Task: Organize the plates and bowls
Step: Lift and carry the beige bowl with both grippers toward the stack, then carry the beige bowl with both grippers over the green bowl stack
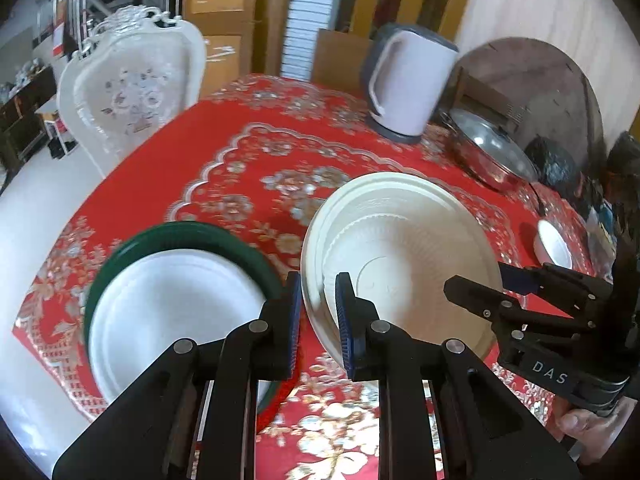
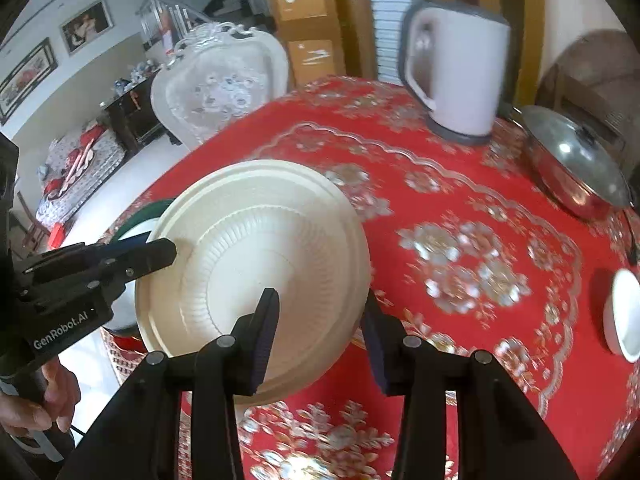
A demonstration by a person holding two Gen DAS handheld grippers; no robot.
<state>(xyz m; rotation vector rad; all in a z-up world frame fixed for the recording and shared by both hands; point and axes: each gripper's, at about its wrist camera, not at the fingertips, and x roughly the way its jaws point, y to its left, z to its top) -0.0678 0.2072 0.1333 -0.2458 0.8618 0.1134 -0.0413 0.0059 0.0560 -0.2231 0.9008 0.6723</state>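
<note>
A cream ribbed plate (image 1: pixel 400 240) (image 2: pixel 260 232) hangs tilted above the red tablecloth (image 1: pixel 240 152), held from both sides. My left gripper (image 1: pixel 318 284) (image 2: pixel 156 246) is shut on its left rim, blue pads pinching the edge. My right gripper (image 2: pixel 320 296) (image 1: pixel 476 280) takes the right rim, one finger over the plate's inside and the other at the outer edge. To the left, a white plate (image 1: pixel 172 300) lies in a dark green plate (image 1: pixel 180 232) (image 2: pixel 156 208) near the table's edge. A small white bowl (image 1: pixel 554 244) (image 2: pixel 624 316) sits at the right.
A white kettle (image 1: pixel 412 80) (image 2: pixel 460 72) and a steel pan with a glass lid (image 1: pixel 488 152) (image 2: pixel 576 160) stand at the back right. A white carved chair (image 1: pixel 136 88) (image 2: pixel 224 92) is beyond the far left edge. A hand (image 2: pixel 48 400) grips each handle.
</note>
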